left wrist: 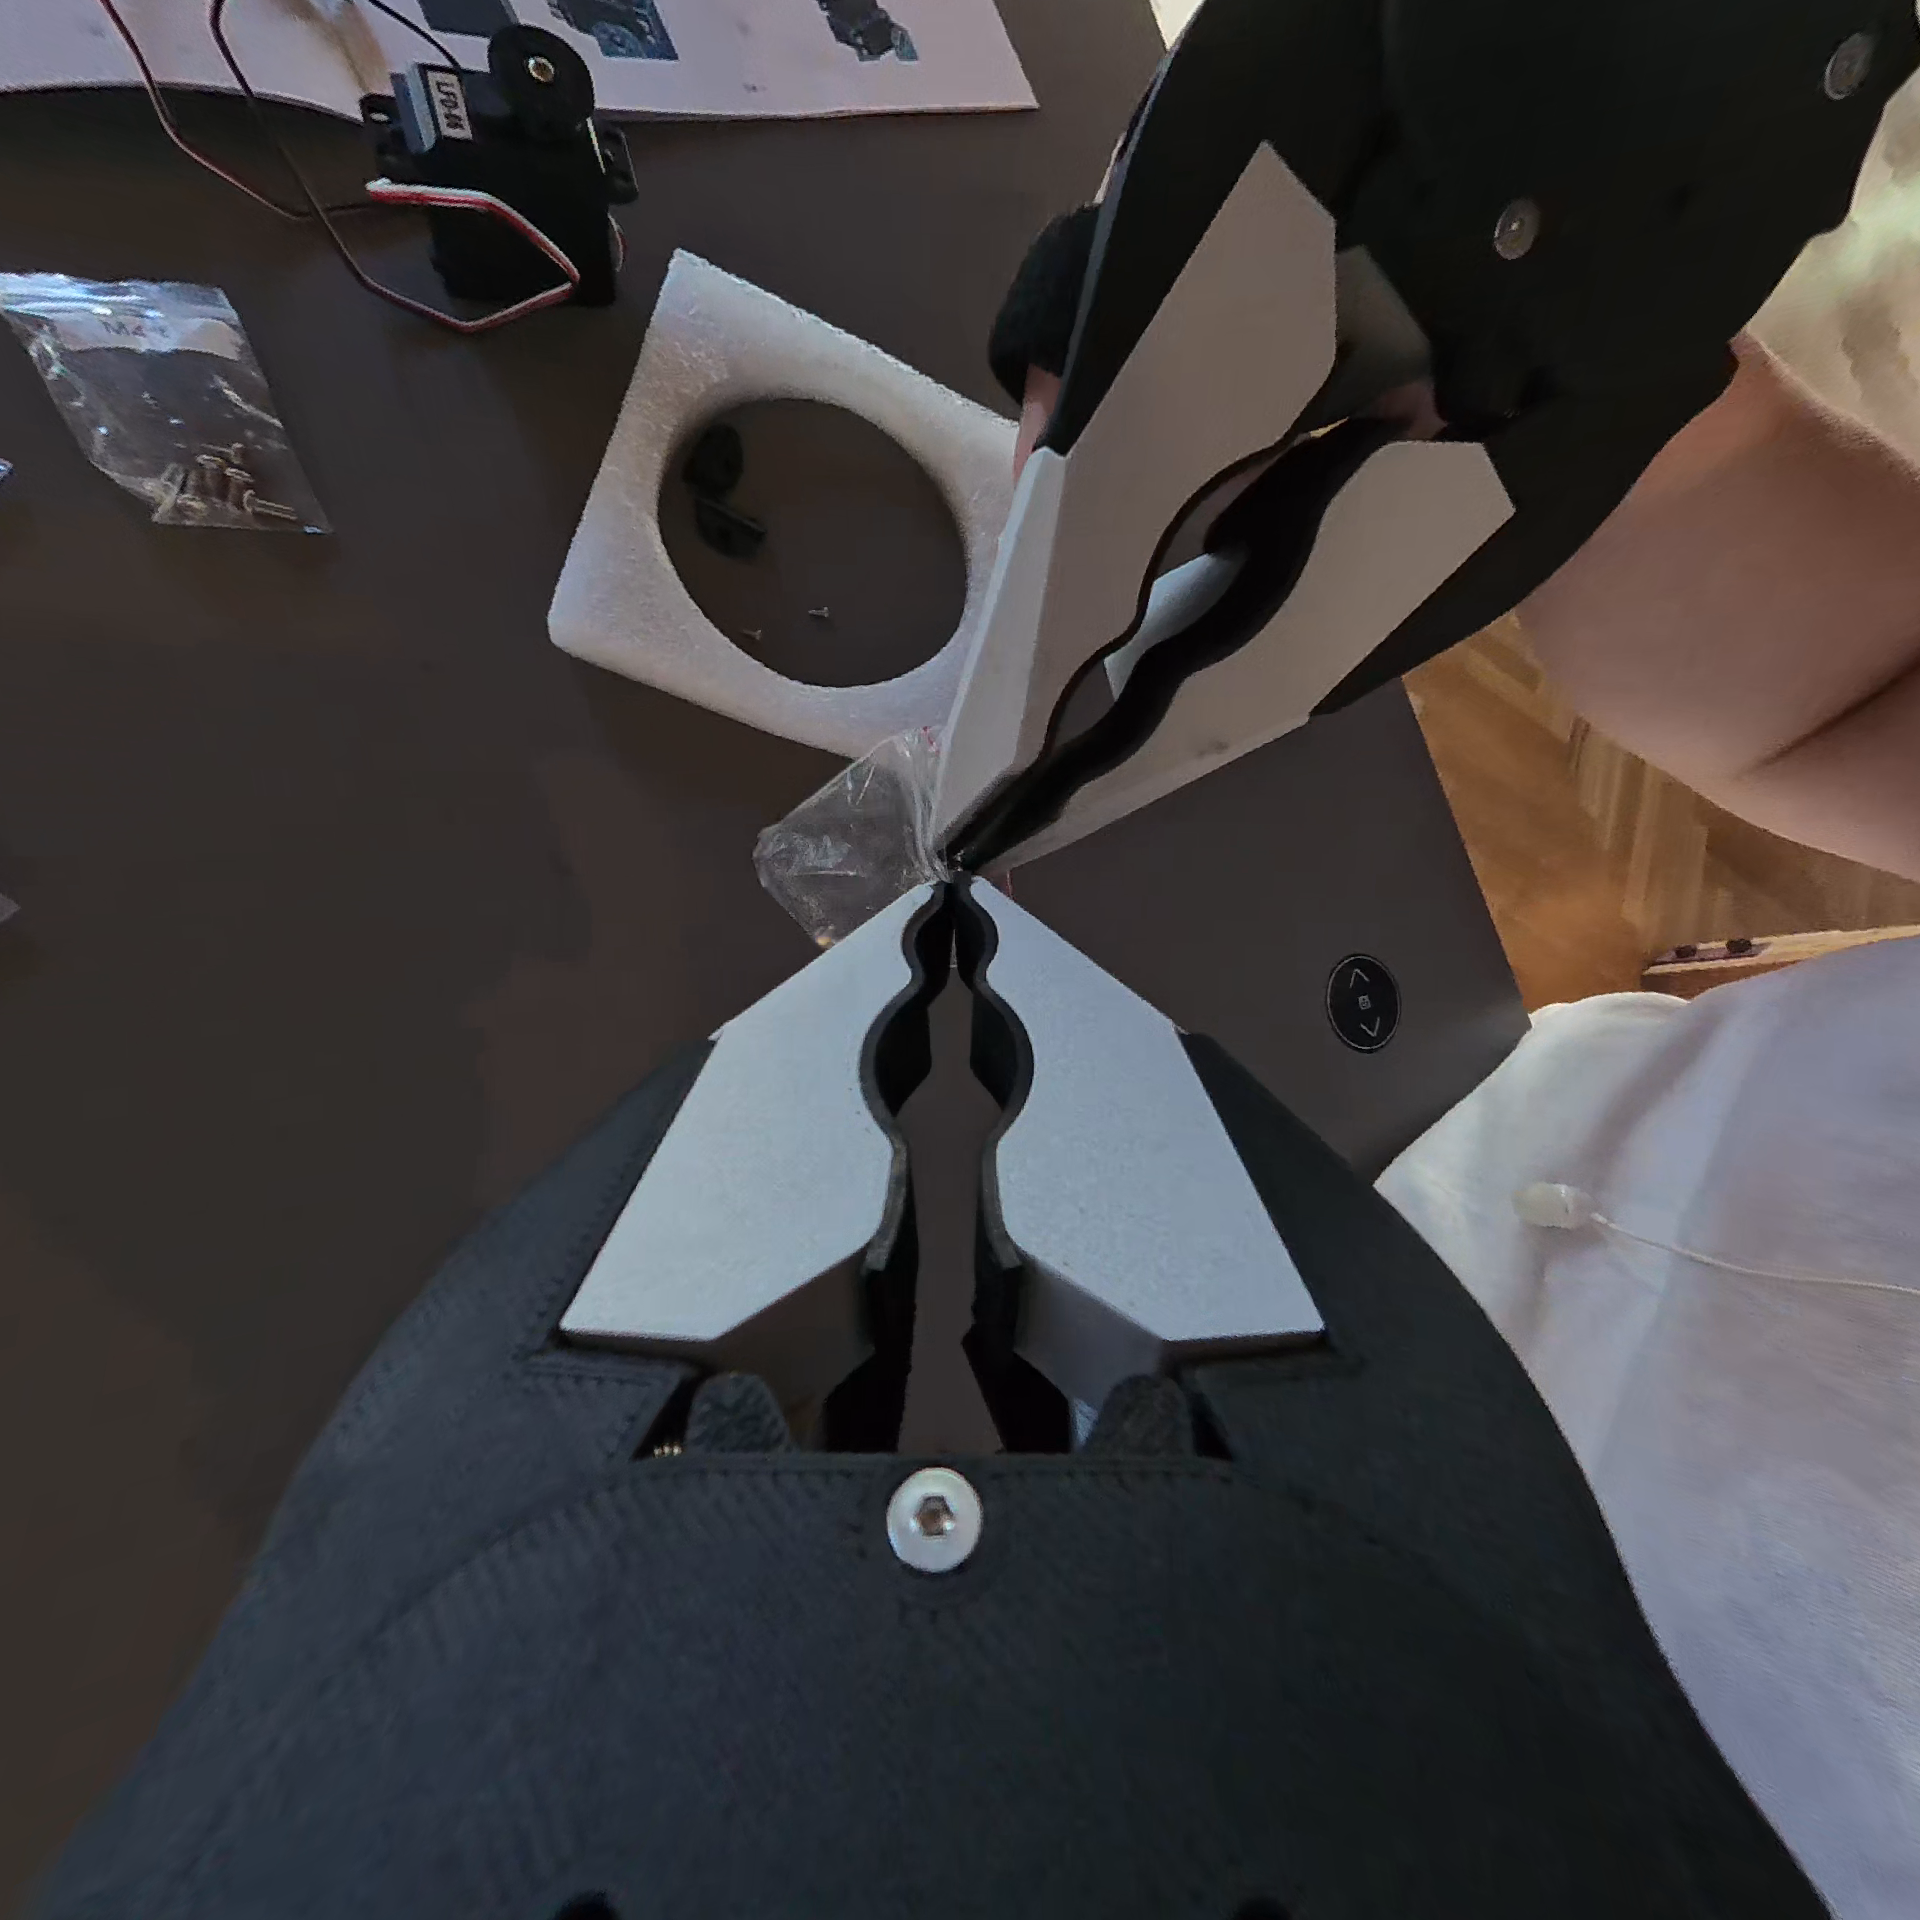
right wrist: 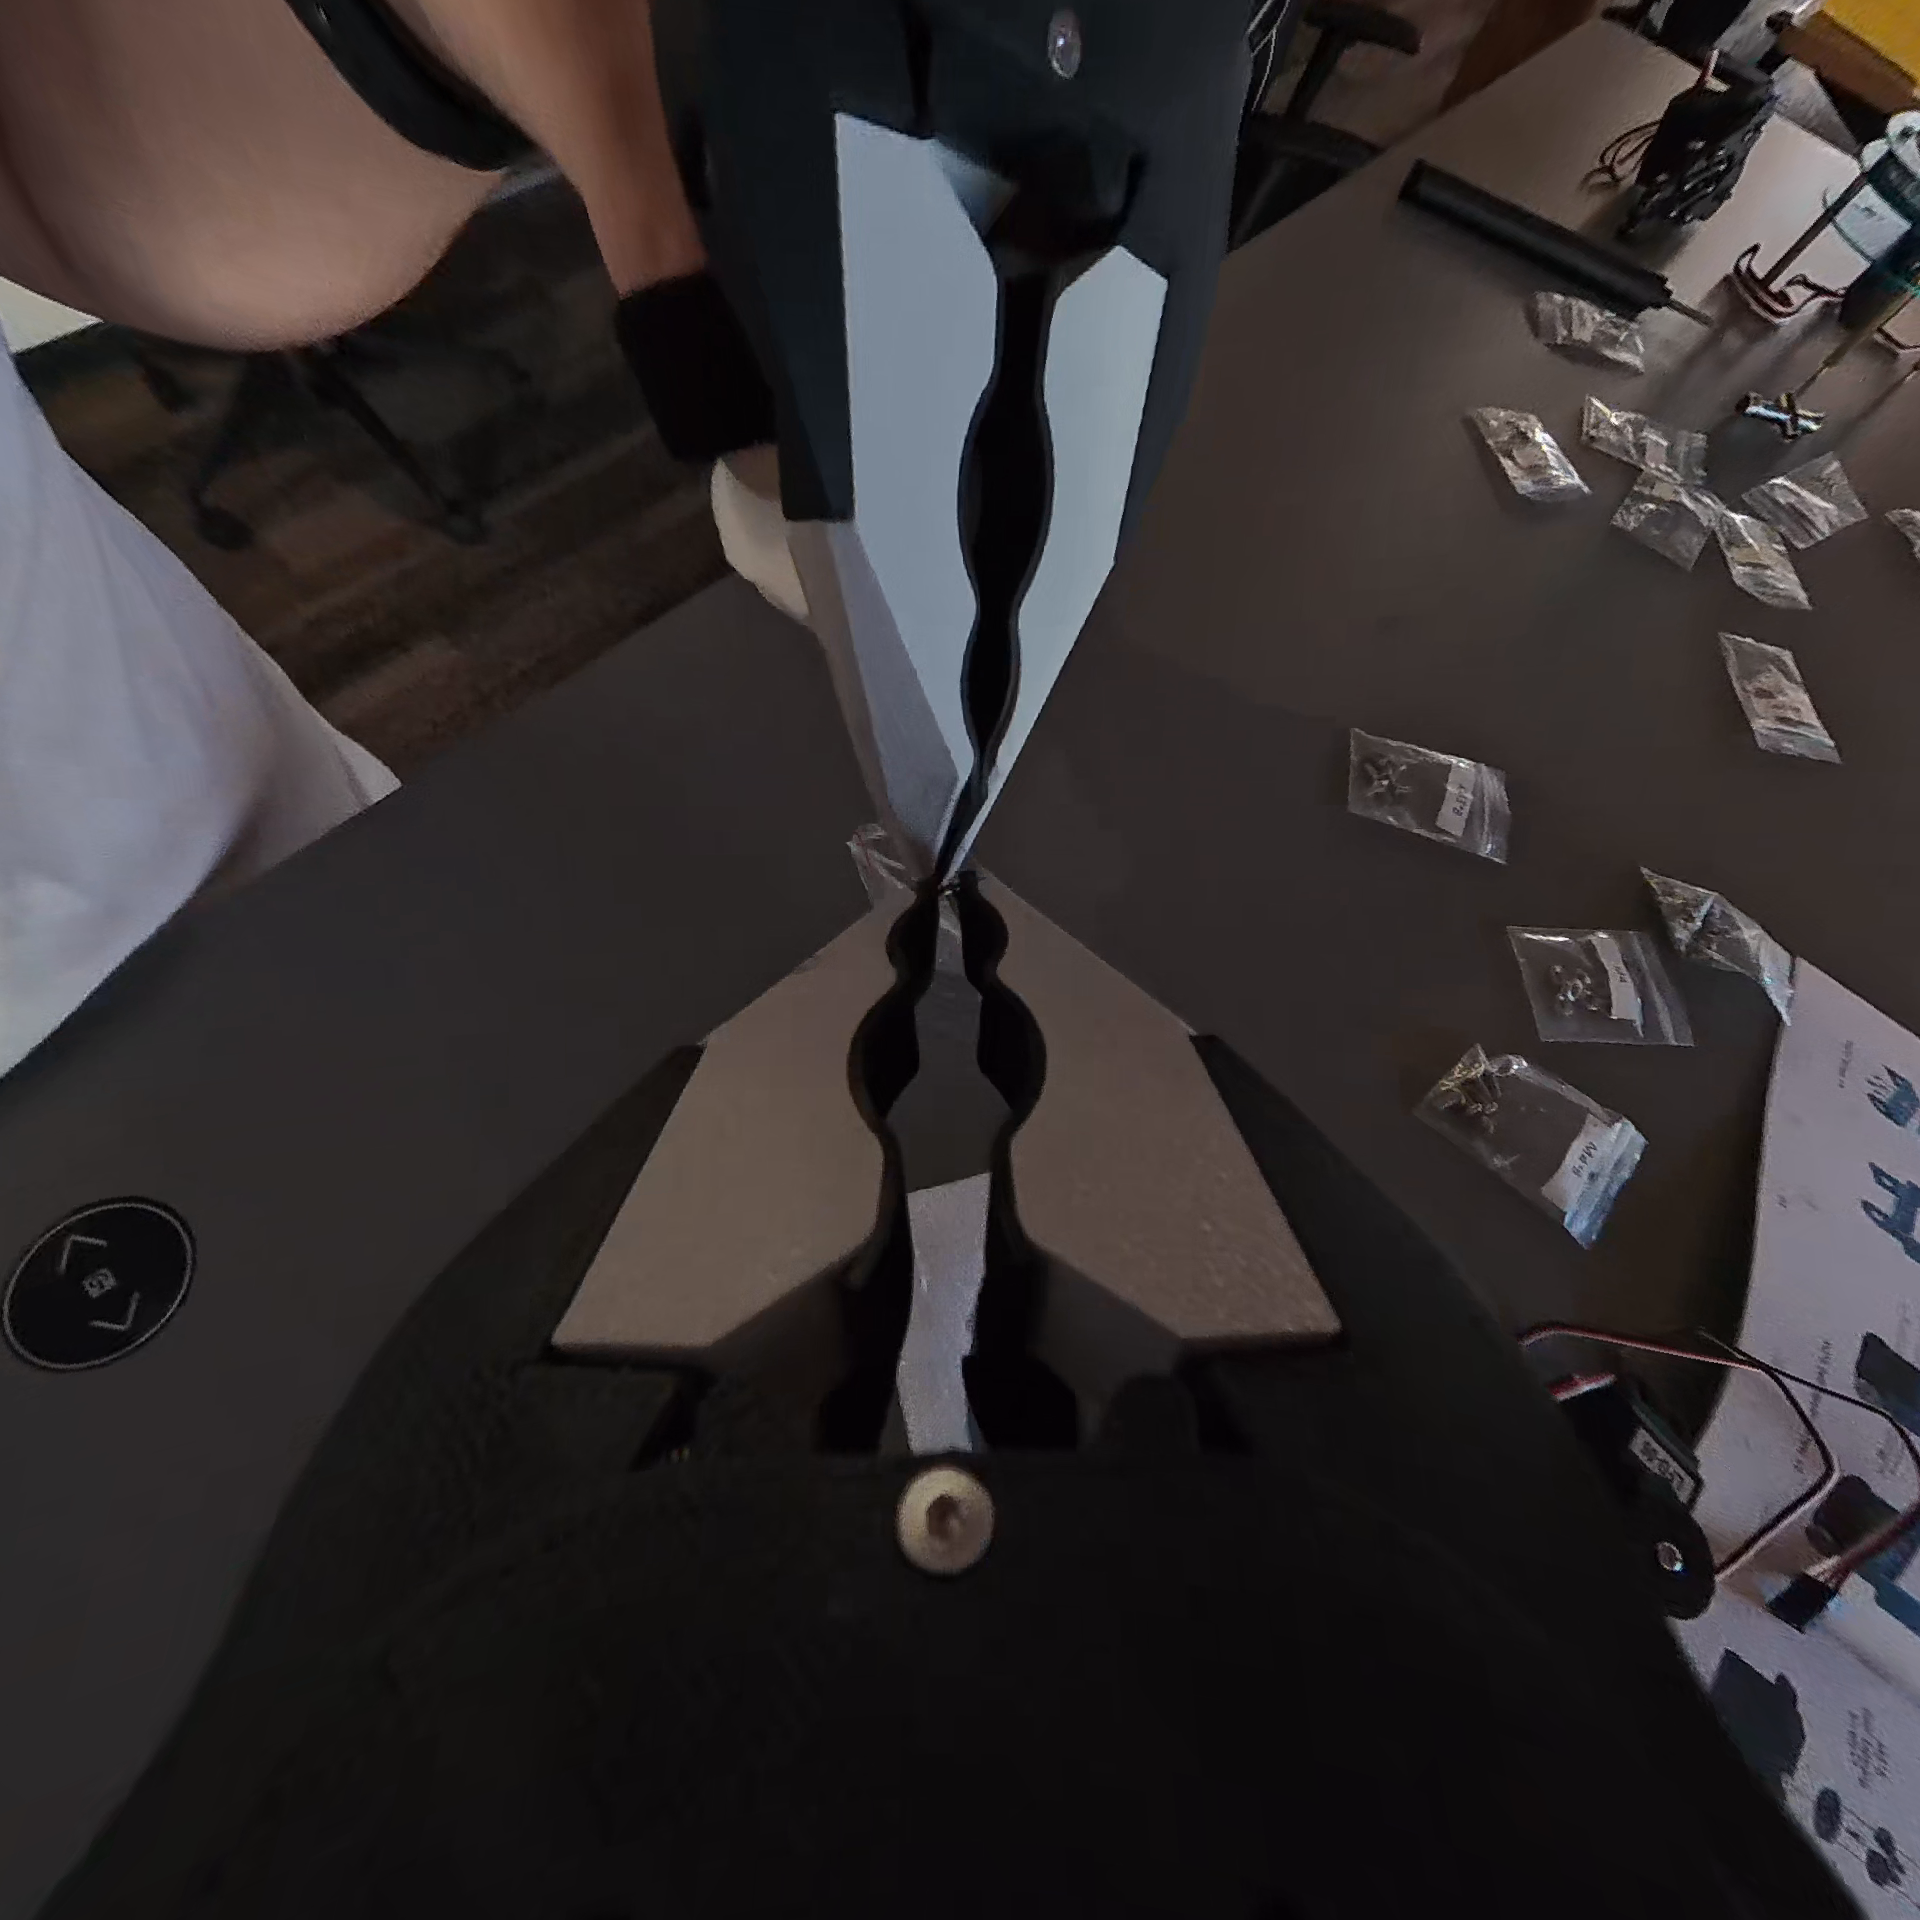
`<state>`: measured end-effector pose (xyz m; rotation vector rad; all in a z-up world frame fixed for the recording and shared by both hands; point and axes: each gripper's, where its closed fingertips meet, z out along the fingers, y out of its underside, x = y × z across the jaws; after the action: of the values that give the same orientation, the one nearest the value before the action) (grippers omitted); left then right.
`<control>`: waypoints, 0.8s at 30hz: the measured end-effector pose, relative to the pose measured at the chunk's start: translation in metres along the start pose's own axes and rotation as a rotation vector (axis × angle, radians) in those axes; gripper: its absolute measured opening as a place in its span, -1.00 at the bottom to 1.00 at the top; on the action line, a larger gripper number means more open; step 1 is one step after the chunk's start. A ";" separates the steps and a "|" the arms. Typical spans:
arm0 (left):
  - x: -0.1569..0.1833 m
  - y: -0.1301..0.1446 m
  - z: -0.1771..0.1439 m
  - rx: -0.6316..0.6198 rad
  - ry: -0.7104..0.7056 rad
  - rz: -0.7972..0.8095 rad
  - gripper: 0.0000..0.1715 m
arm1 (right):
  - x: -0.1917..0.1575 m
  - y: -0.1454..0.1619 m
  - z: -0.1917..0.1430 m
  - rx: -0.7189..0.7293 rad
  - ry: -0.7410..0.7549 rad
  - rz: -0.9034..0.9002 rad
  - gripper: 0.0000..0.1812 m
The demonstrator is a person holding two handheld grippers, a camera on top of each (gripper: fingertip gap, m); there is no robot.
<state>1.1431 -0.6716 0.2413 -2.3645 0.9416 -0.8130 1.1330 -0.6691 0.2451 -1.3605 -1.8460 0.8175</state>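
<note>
A small clear plastic bag (left wrist: 831,852) with dark small parts inside hangs just above the dark table (left wrist: 364,831). My left gripper (left wrist: 951,891) is shut on one edge of it. My right gripper (left wrist: 954,857) comes down from the upper right, tip to tip with the left, and is shut on the same edge. In the right wrist view my right gripper (right wrist: 951,896) is shut at the centre, and the left gripper (right wrist: 961,860) meets it from above. Only a crumpled corner of the bag (right wrist: 878,857) shows there.
A white foam square (left wrist: 748,332) with a round hole holds small black parts and screws. A black servo with wires (left wrist: 499,177), a screw bag (left wrist: 177,416) and a printed sheet (left wrist: 727,62) lie beyond. Several small bags (right wrist: 1429,795) lie to the right. A round control button (left wrist: 1361,1003) sits near the table edge. Left and right tips are no more than a few centimetres apart.
</note>
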 end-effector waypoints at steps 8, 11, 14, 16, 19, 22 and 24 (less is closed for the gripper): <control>-0.003 0.000 -0.004 0.018 -0.002 -0.009 -1.00 | 0.008 -0.011 -0.017 0.065 0.041 0.013 -0.93; -0.007 0.002 -0.007 0.023 -0.015 -0.015 -1.00 | 0.016 -0.010 -0.034 0.097 0.106 0.047 -0.89; -0.016 0.004 -0.014 0.026 -0.040 -0.016 -1.00 | 0.019 -0.009 -0.056 0.208 0.199 0.133 -0.88; -0.028 0.003 -0.020 0.020 -0.074 -0.010 -1.00 | 0.021 -0.004 -0.069 0.311 0.291 0.234 -0.88; -0.054 -0.003 -0.029 0.012 -0.137 -0.030 -1.00 | 0.016 0.010 -0.074 0.421 0.428 0.353 -0.89; -0.082 -0.008 -0.031 -0.018 -0.218 -0.041 -1.00 | 0.005 0.025 -0.066 0.380 0.575 0.306 -0.87; -0.098 -0.009 -0.025 -0.059 -0.271 -0.048 -1.00 | 0.002 0.033 -0.063 0.317 0.677 0.241 -0.87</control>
<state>1.0727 -0.6000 0.2302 -2.4772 0.8091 -0.4705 1.2021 -0.6535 0.2544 -1.4348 -1.0041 0.6229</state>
